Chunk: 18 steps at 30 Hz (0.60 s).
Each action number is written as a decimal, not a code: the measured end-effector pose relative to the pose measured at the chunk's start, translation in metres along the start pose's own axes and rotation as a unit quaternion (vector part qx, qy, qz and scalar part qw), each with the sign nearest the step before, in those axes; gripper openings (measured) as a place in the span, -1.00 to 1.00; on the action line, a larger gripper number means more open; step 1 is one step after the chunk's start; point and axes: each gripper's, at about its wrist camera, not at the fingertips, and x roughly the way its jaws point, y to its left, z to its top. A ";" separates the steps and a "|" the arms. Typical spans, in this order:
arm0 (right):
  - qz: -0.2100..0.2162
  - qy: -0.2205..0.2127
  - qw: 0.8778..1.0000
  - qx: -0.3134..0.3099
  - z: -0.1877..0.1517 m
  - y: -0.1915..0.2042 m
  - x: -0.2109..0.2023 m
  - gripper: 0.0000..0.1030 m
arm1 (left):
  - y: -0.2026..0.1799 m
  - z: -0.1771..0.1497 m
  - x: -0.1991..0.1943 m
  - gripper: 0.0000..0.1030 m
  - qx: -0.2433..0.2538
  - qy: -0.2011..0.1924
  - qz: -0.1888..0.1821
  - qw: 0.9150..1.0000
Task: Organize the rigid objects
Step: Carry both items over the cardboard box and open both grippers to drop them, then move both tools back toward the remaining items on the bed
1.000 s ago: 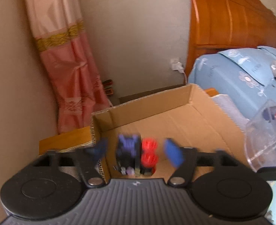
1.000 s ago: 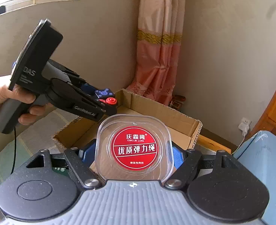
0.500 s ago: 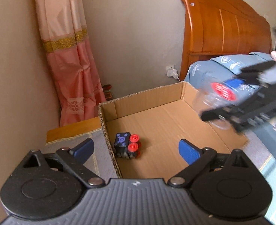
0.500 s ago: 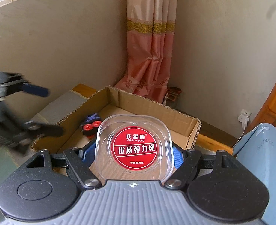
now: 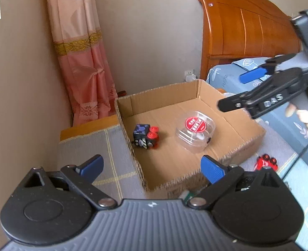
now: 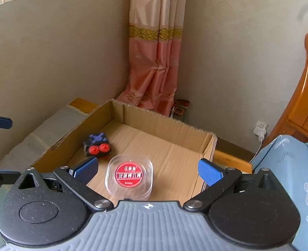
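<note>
A shallow cardboard box (image 5: pixel 197 96) holds two things. The clear plastic case (image 5: pixel 195 133) with a round red label lies flat on the box floor, about midway between the side walls and toward the near edge; its white writing is too blurred to read in either view. The black fidget cube (image 5: pixel 146 136), with a blue patterned top face and two red round buttons on one side, sits close to the box's left wall, apart from the case.

The left gripper (image 5: pixel 152 168) hangs just outside the box's near left corner, its blue pads spread wide and holding nothing; the cube and case both lie ahead of it, inside the box. The right gripper (image 6: pixel 147 171) is likewise wide open and empty, positioned over the near edge of the box, with the case (image 6: pixel 129 176) lying on the floor between and below its blue pads, untouched by either. The cube (image 6: pixel 97 144) sits just beyond its left pad.

From the left wrist view the right gripper (image 5: pixel 242 90) shows above the box's right wall, with white "DAS" lettering on its black arm. A small red toy (image 5: pixel 266 162) lies on the grey cloth outside the box's near right corner. A pink curtain (image 6: pixel 156 60) hangs in the room corner behind.
</note>
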 end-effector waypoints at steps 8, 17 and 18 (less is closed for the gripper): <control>0.010 -0.014 1.000 0.009 -0.049 0.017 -0.059 1.00 | -0.015 -0.030 -0.023 0.95 0.014 -0.006 -0.008 1.000; -0.001 -0.020 0.998 0.052 -0.131 0.031 -0.091 1.00 | -0.012 -0.081 -0.024 0.99 -0.038 -0.008 0.003 0.999; -0.008 -0.019 0.998 0.061 -0.140 0.031 -0.091 1.00 | -0.012 -0.086 -0.023 0.99 -0.041 -0.008 0.007 0.999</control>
